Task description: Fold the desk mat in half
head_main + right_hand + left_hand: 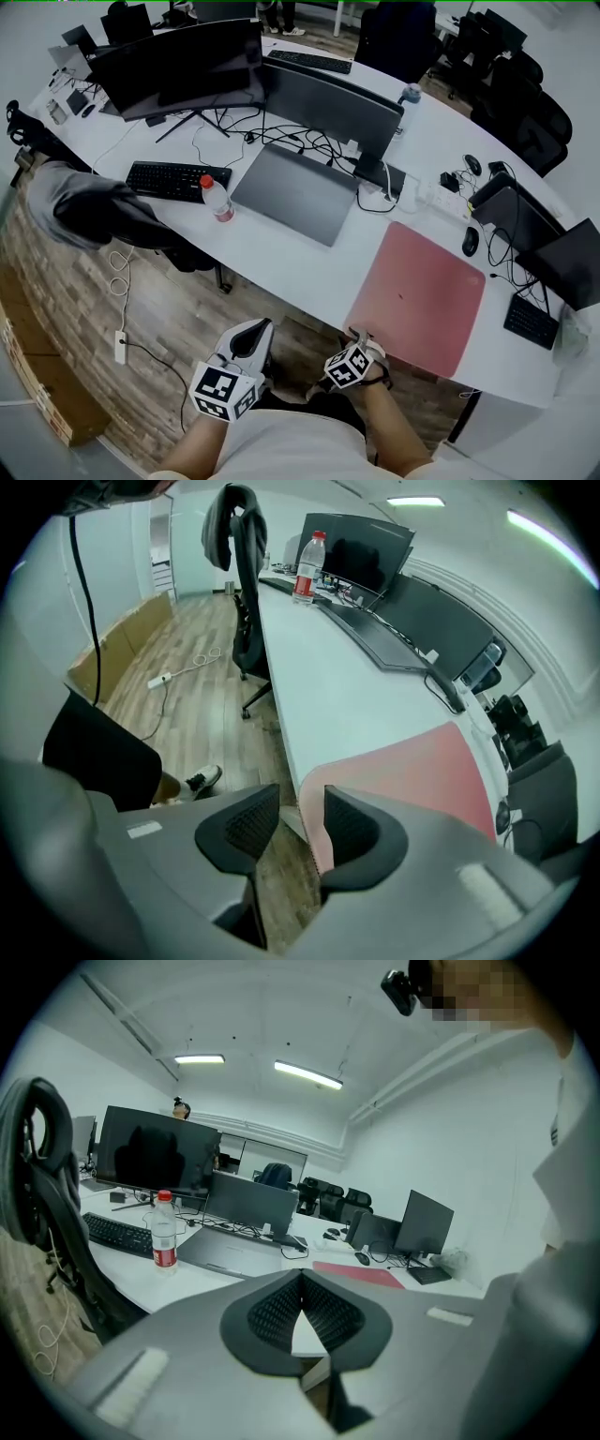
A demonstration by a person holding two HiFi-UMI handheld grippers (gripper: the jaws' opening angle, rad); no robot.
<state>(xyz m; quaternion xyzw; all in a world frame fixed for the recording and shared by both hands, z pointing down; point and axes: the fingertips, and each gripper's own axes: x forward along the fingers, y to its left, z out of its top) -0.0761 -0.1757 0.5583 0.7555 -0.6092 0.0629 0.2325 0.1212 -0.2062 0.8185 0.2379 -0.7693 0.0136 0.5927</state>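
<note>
Across the lower right of the head view, on a long white desk, a rose-pink desk mat is laid flat along the near edge. It is judged thin, light and limp, best gripped at a near corner. The right gripper is held apart at that corner; the left gripper is closed on nothing.
</note>
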